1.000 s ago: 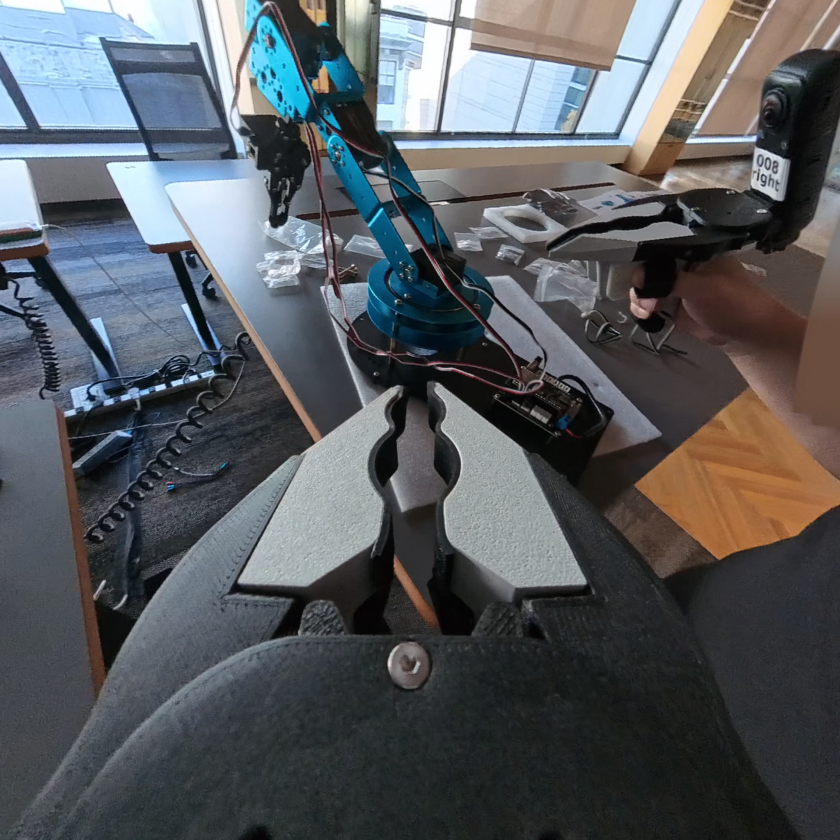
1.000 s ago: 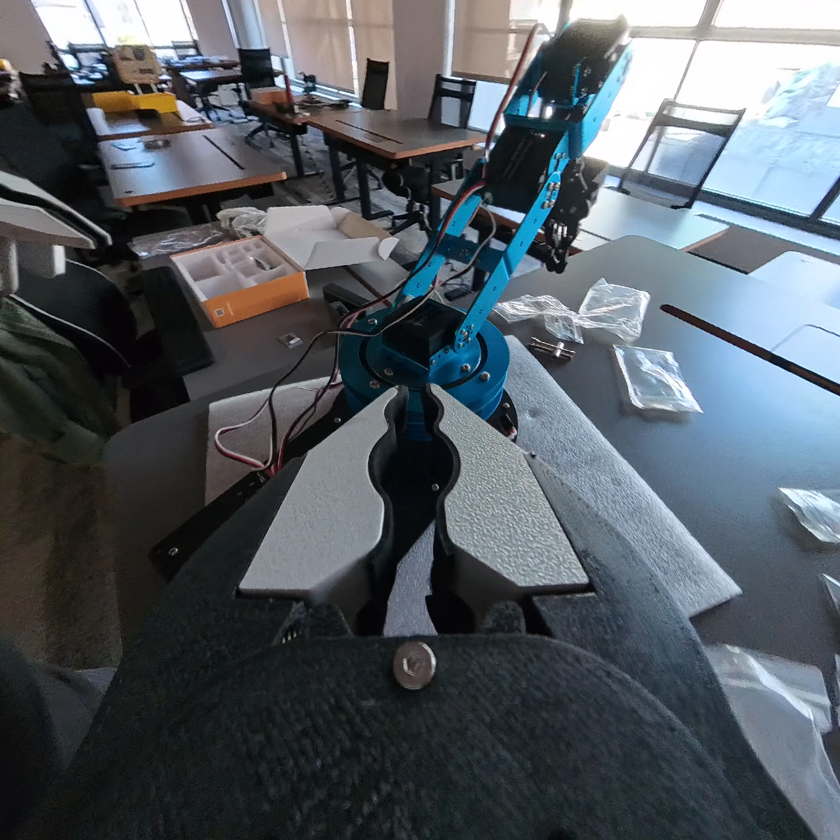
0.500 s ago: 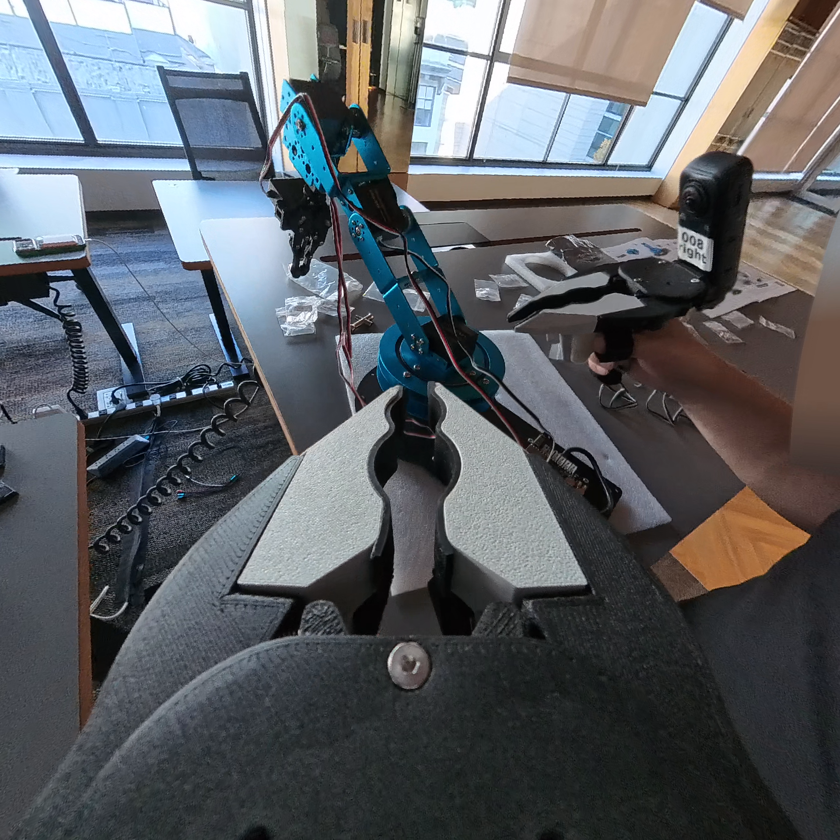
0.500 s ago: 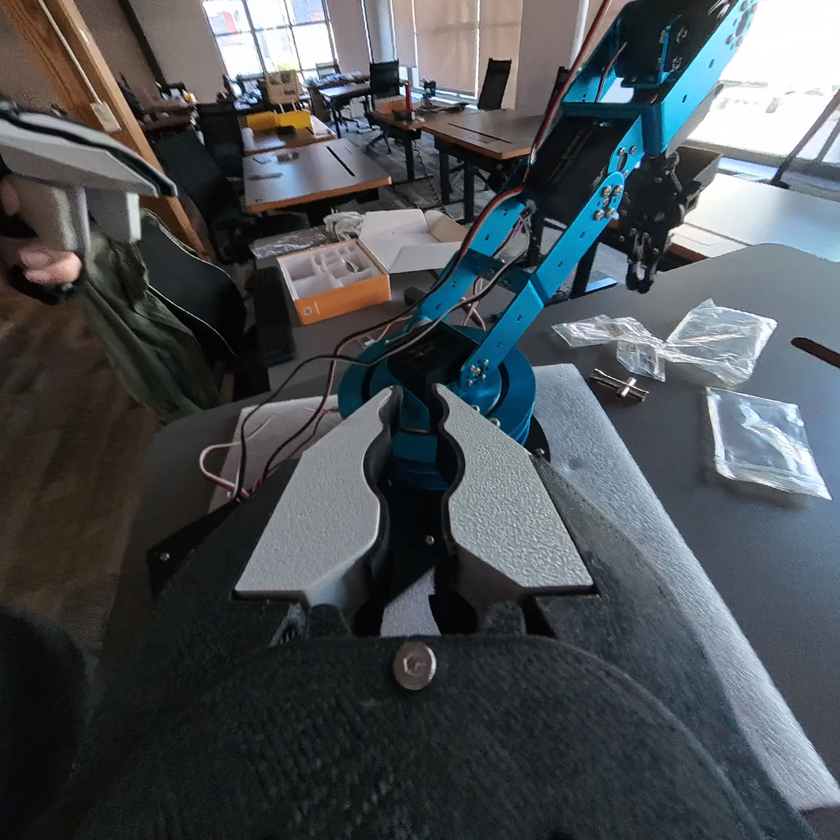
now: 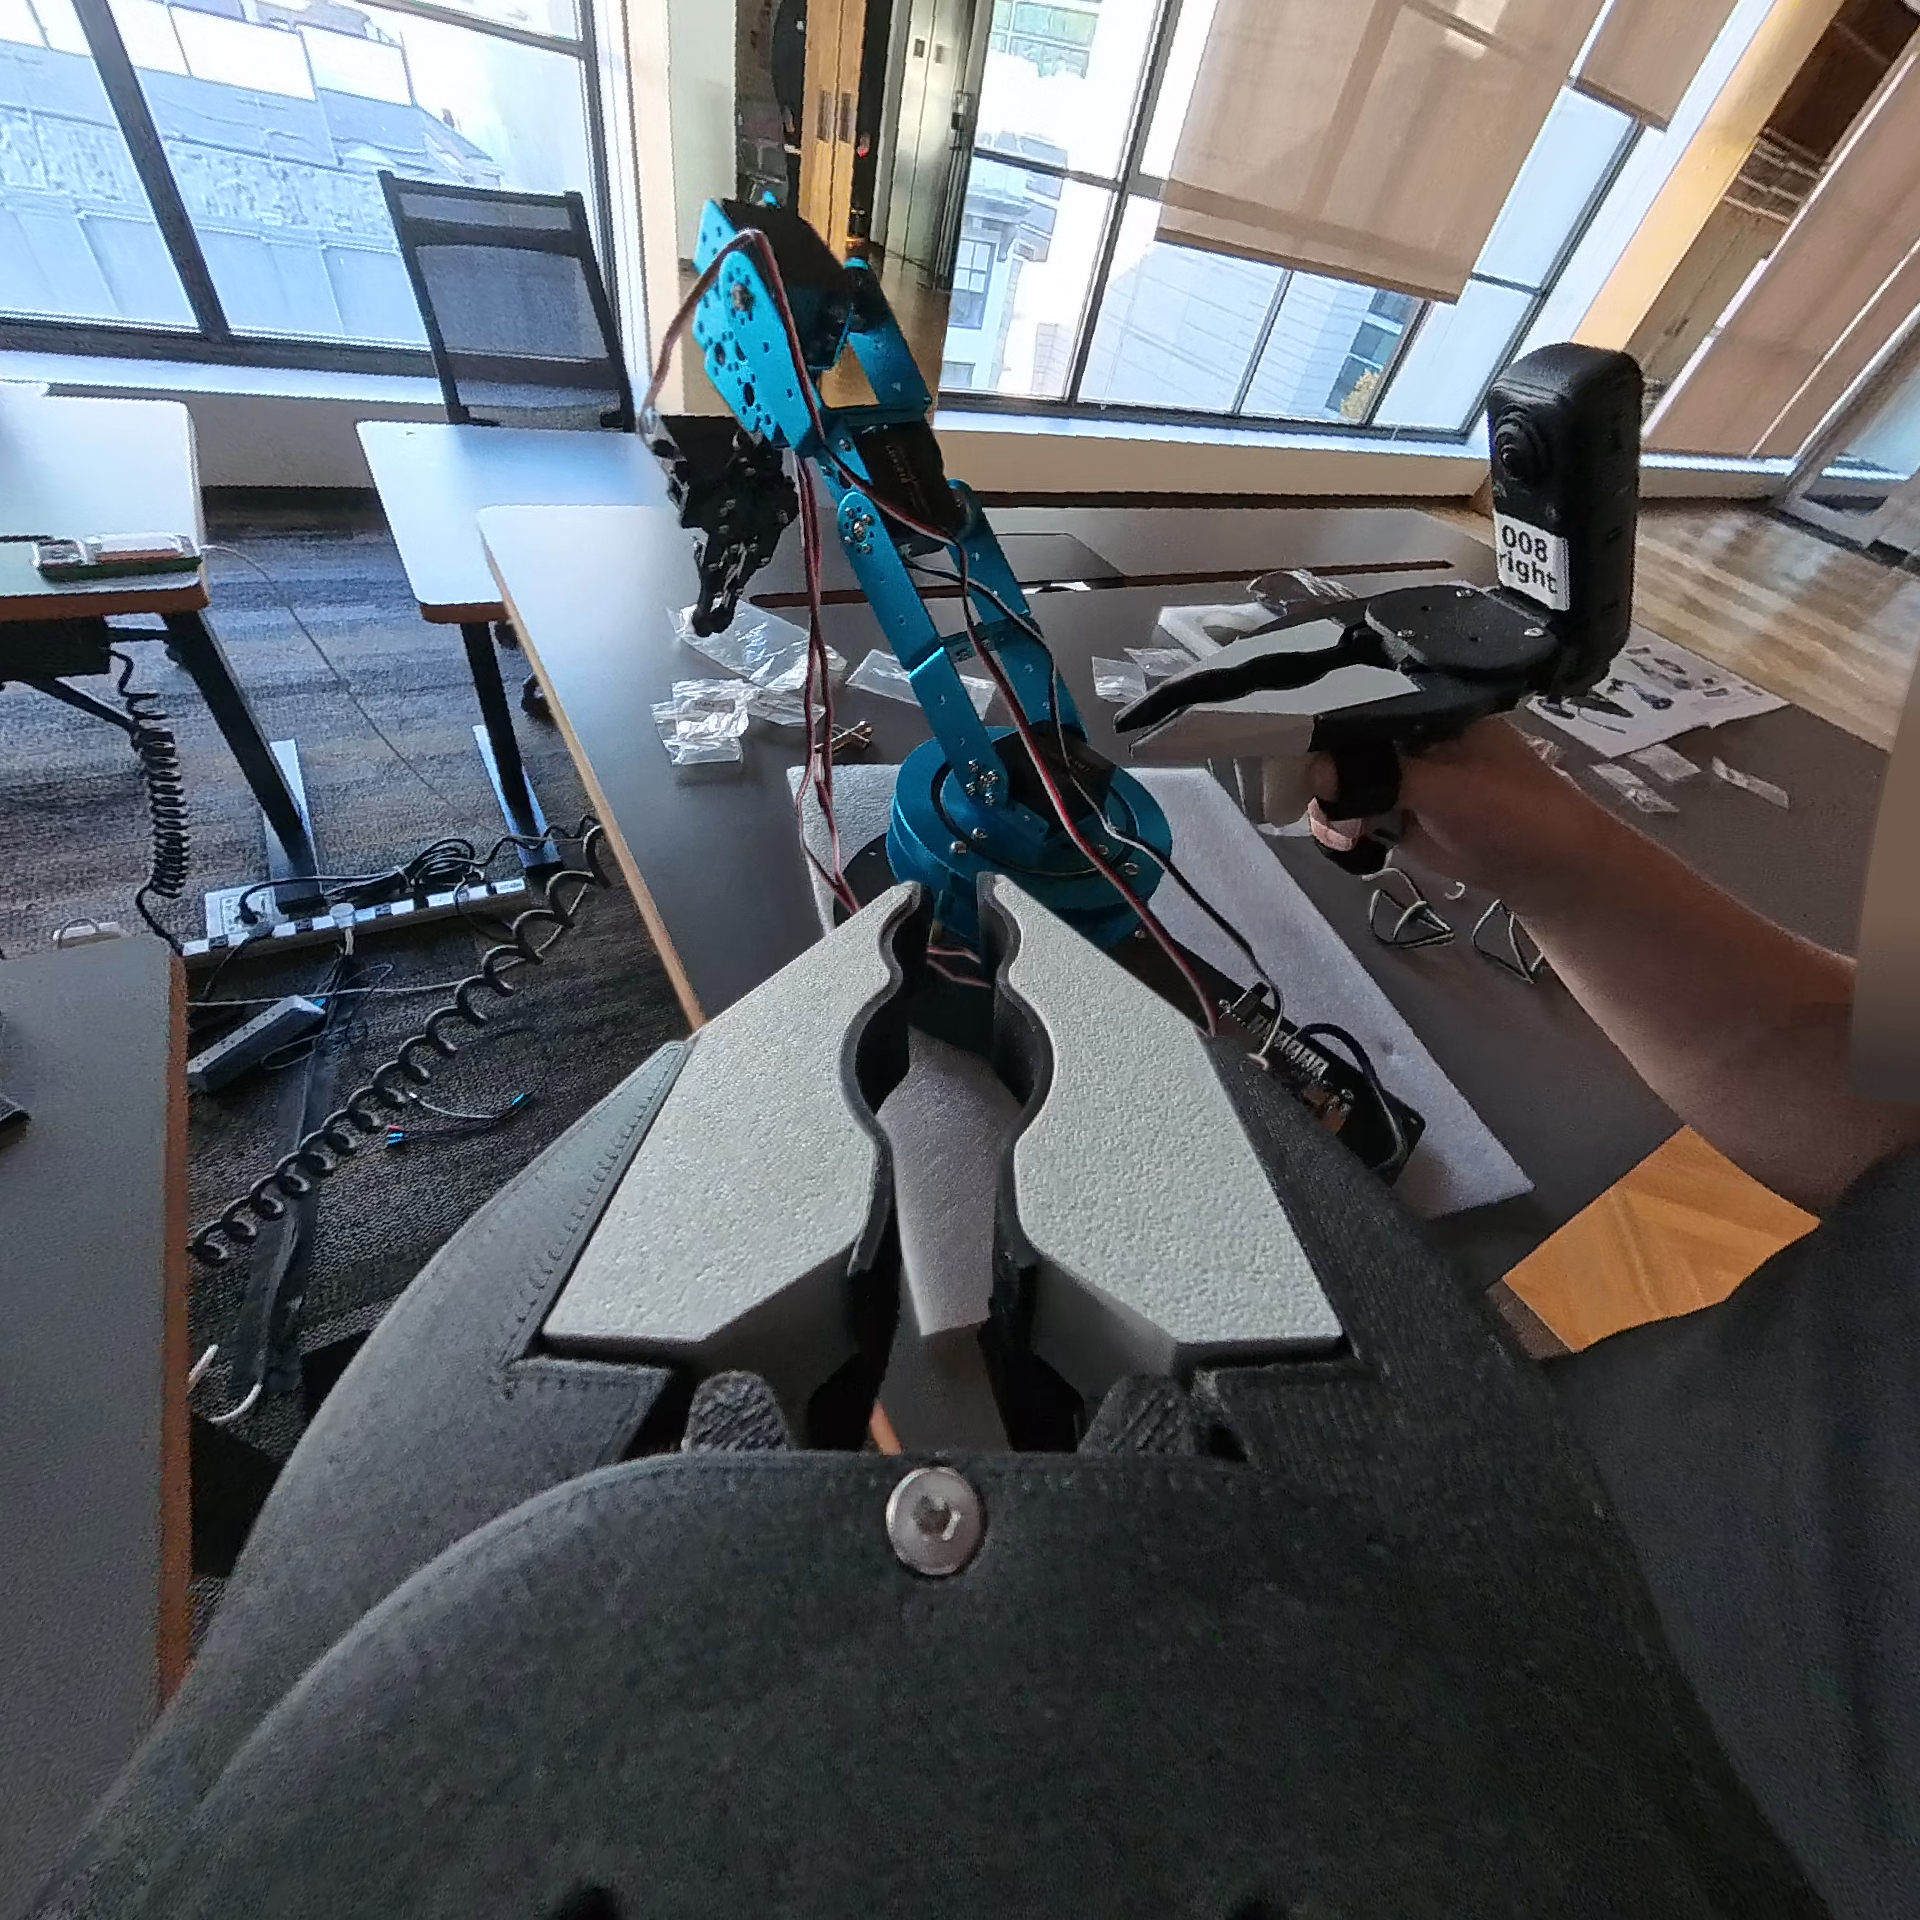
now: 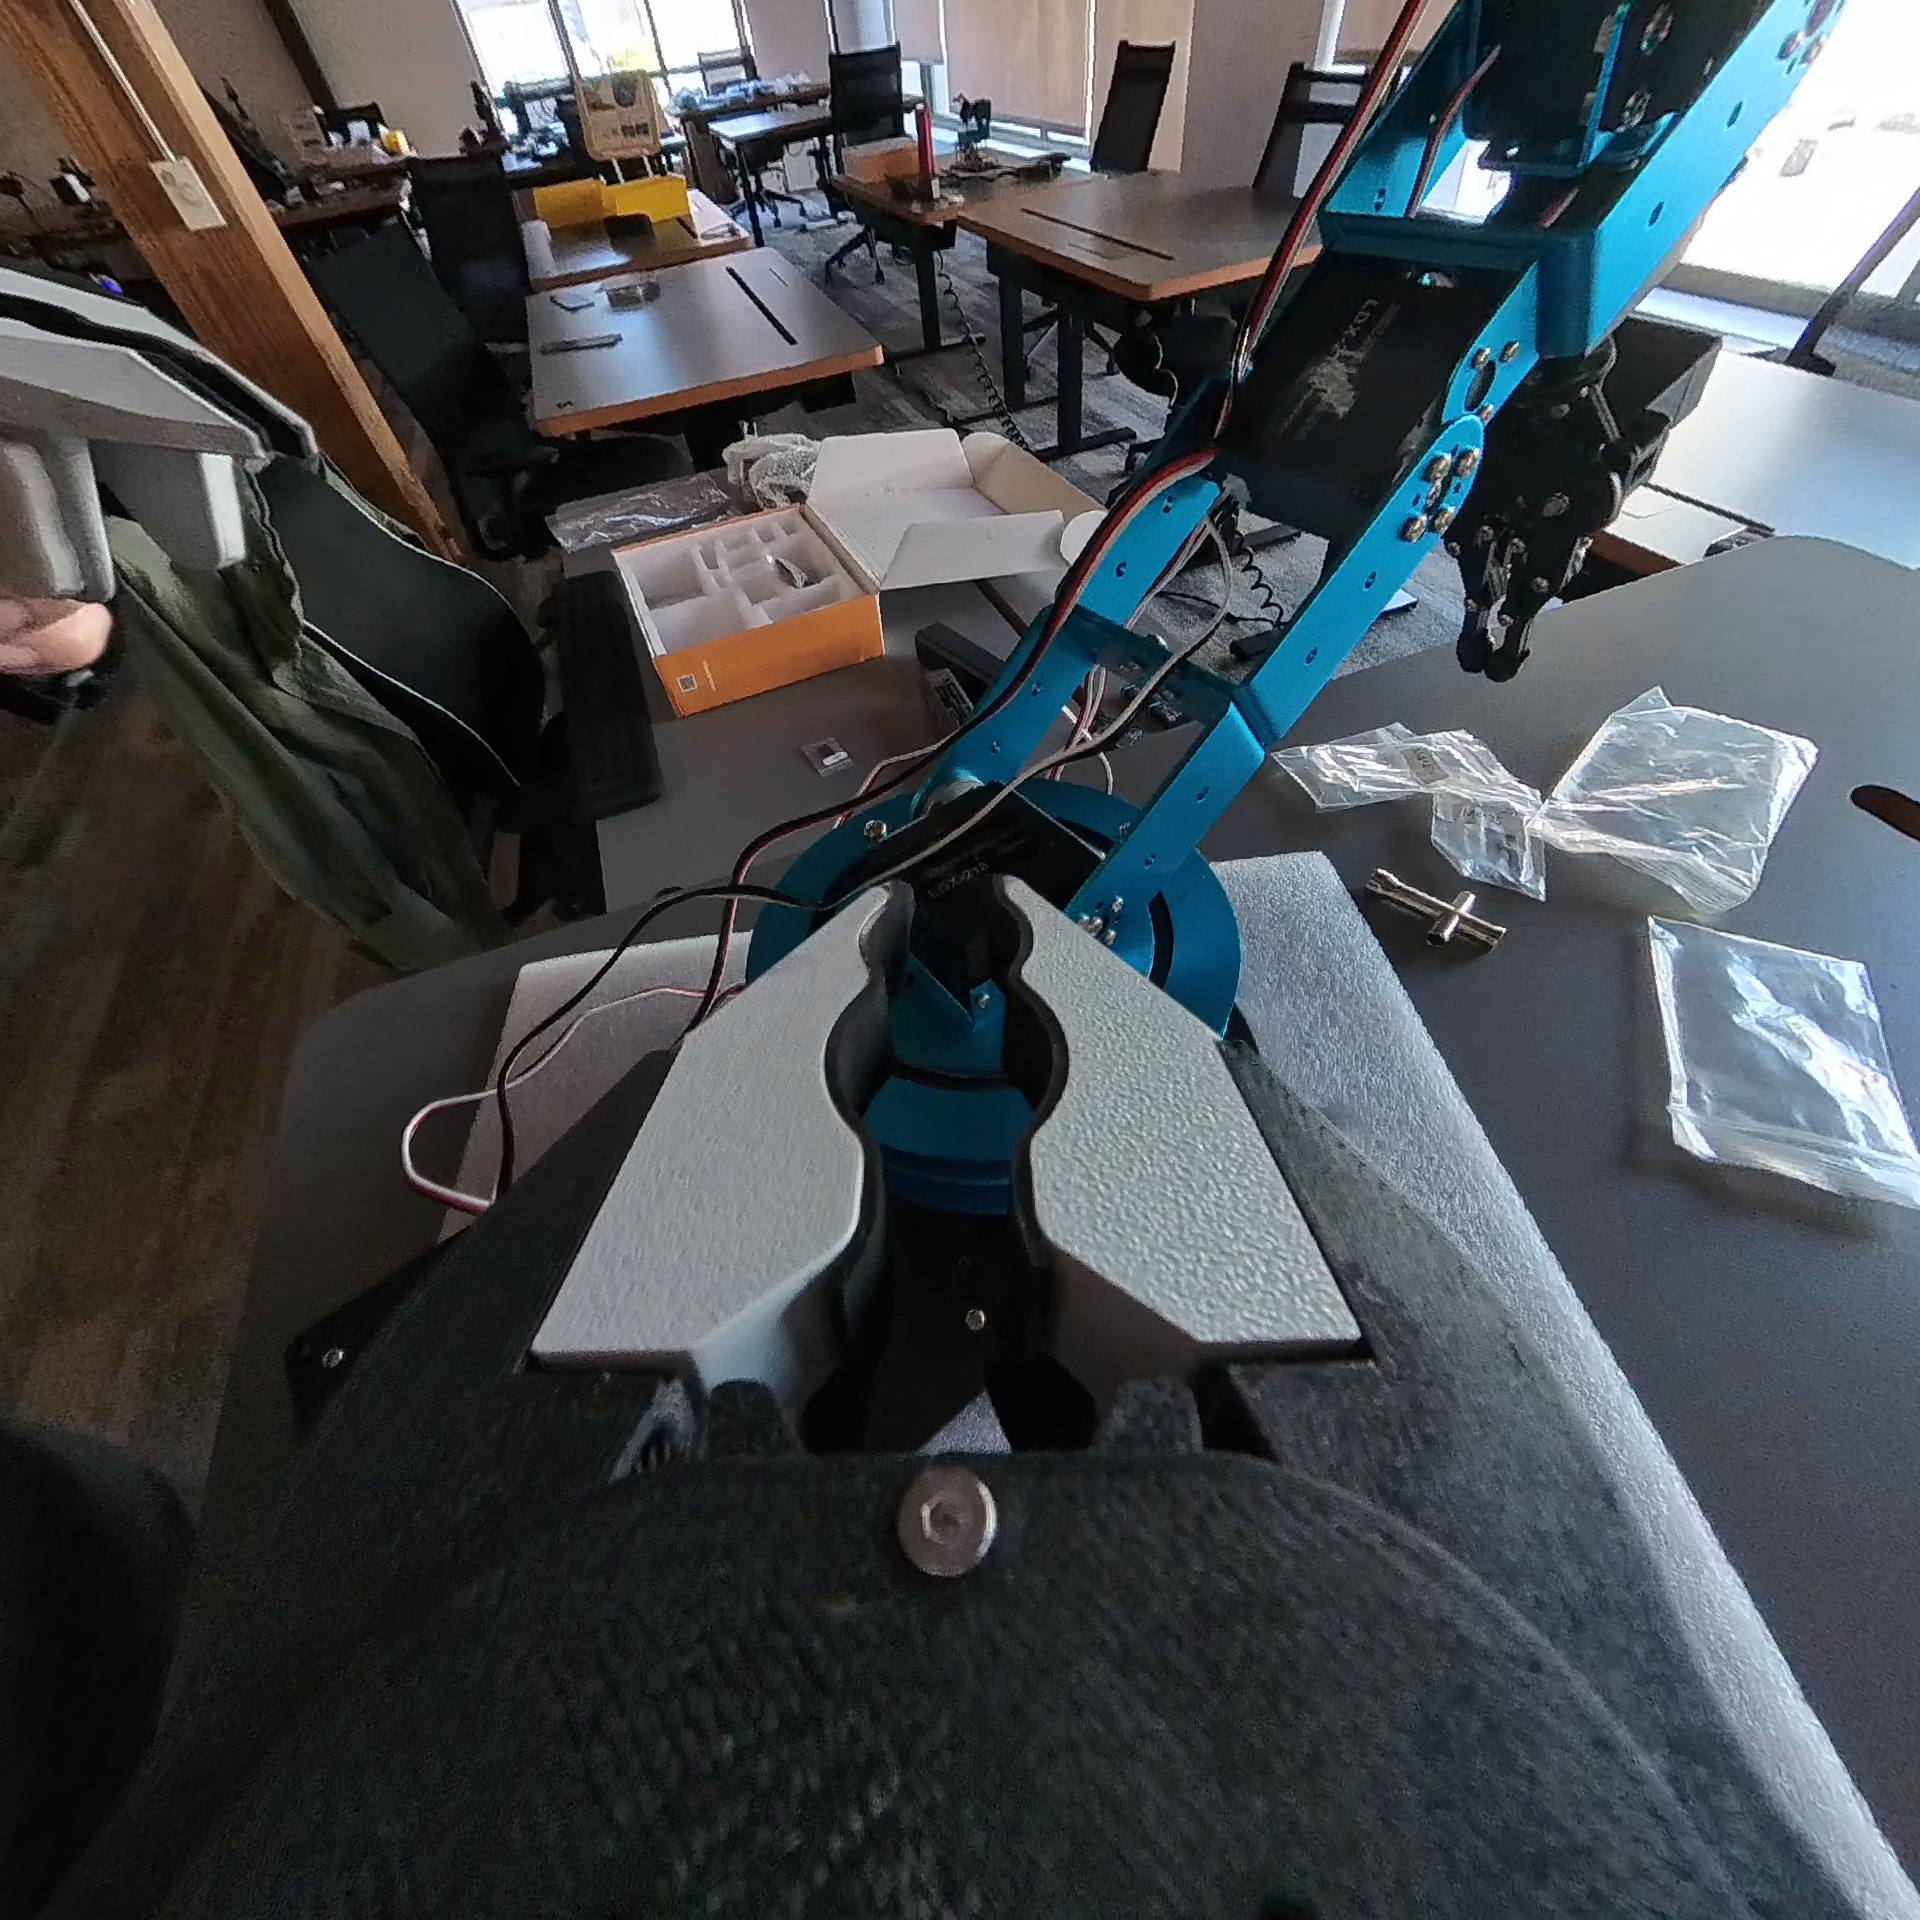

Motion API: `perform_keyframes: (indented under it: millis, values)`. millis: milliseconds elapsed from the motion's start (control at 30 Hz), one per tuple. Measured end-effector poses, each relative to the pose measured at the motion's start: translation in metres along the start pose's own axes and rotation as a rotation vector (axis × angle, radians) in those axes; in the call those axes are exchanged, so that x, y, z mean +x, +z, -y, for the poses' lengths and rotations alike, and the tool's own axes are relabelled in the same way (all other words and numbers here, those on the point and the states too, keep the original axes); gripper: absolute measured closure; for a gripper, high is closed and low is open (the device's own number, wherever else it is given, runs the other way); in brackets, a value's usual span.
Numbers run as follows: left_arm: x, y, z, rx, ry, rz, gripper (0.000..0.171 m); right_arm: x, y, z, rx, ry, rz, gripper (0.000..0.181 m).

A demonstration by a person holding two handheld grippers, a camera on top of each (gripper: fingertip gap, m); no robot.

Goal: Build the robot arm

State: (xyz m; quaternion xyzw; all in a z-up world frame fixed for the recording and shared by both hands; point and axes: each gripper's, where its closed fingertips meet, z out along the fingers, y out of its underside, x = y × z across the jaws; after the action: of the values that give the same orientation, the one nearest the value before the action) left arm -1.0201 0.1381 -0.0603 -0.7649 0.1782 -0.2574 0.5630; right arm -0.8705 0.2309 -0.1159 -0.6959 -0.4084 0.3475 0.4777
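Note:
A small blue robot arm (image 5: pixel 935 665) stands on a round blue base (image 5: pixel 1029 831) on a white foam sheet (image 5: pixel 1299 935) on a dark table. Its black claw (image 5: pixel 727 540) hangs over the table. My left gripper (image 5: pixel 948 894) hovers before the base, empty, jaws a narrow gap apart. My right gripper (image 6: pixel 940 891) is just above the base (image 6: pixel 1184 935), beside the arm's lower links (image 6: pixel 1226 727), also empty with a narrow gap. It shows in the left wrist view (image 5: pixel 1132 722), right of the arm. The left gripper (image 6: pixel 260 426) shows at the right wrist view's left edge.
A black control board (image 5: pixel 1340 1101) with wires lies on the foam. Clear plastic bags (image 6: pixel 1662 810) and a metal cross wrench (image 6: pixel 1439 920) lie beyond it. An open orange box (image 6: pixel 758 613) sits behind. Wire clips (image 5: pixel 1455 925) lie near the right hand. Cables (image 5: pixel 343 914) cover the floor. About 20 cm separates my left fingertips from my right.
The left gripper has drawn back and up, so the blue arm looks farther. The right gripper has moved closer over the blue base. Both stay empty.

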Motion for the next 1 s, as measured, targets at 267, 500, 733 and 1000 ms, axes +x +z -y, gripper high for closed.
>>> perform_keyframes:
  millis: [267, 500, 733, 1000]
  values:
    - [-0.011, -0.017, 0.005, 0.008, 0.016, 0.022, 0.165, 0.005, 0.001, 0.004, 0.011, -0.01, -0.033, 0.169]
    - [-0.011, -0.018, 0.0, -0.009, 0.019, -0.015, 0.165, -0.003, 0.001, -0.009, -0.009, -0.021, -0.054, 0.17]
    - [-0.008, -0.019, -0.002, 0.018, 0.028, -0.076, 0.165, 0.0, -0.007, -0.017, -0.004, -0.045, -0.139, 0.171]
    - [-0.02, -0.038, -0.035, -0.006, 0.006, -0.081, 0.163, -0.003, -0.011, -0.01, -0.022, -0.05, -0.206, 0.172]
